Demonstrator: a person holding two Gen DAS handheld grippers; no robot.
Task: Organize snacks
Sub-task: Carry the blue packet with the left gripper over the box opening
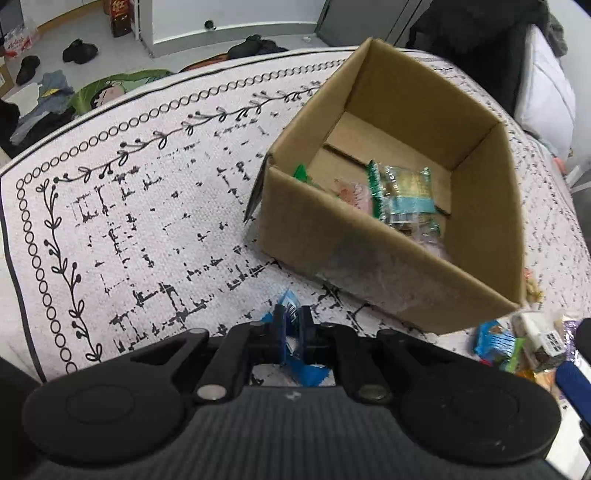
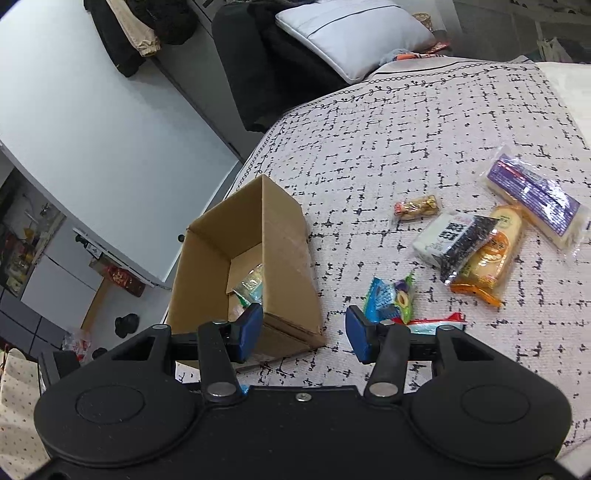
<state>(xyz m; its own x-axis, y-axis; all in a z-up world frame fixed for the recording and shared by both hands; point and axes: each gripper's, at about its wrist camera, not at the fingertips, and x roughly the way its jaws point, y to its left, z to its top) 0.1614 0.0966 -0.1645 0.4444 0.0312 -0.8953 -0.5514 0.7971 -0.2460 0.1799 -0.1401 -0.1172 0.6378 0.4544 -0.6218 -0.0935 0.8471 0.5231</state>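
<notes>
My left gripper (image 1: 291, 323) is shut on a small blue snack packet (image 1: 289, 303), held just above the patterned cloth in front of the cardboard box (image 1: 351, 251). Inside the box lie a clear packet with green and teal print (image 1: 402, 195) and a pinkish one beside it. My right gripper (image 2: 304, 330) stands open with nothing between its blue pads (image 2: 251, 328), near the box's front corner (image 2: 291, 258). Just beyond its right finger lies a blue and green packet (image 2: 388, 297).
Loose snacks lie on the cloth to the right: a black-and-white pack (image 2: 450, 240), an orange bread pack (image 2: 491, 258), a purple-labelled pack (image 2: 535, 199) and a small gold sweet (image 2: 417, 208). The cloth's edge (image 2: 258, 162) runs behind the box. A pillow (image 2: 351, 33) lies beyond it.
</notes>
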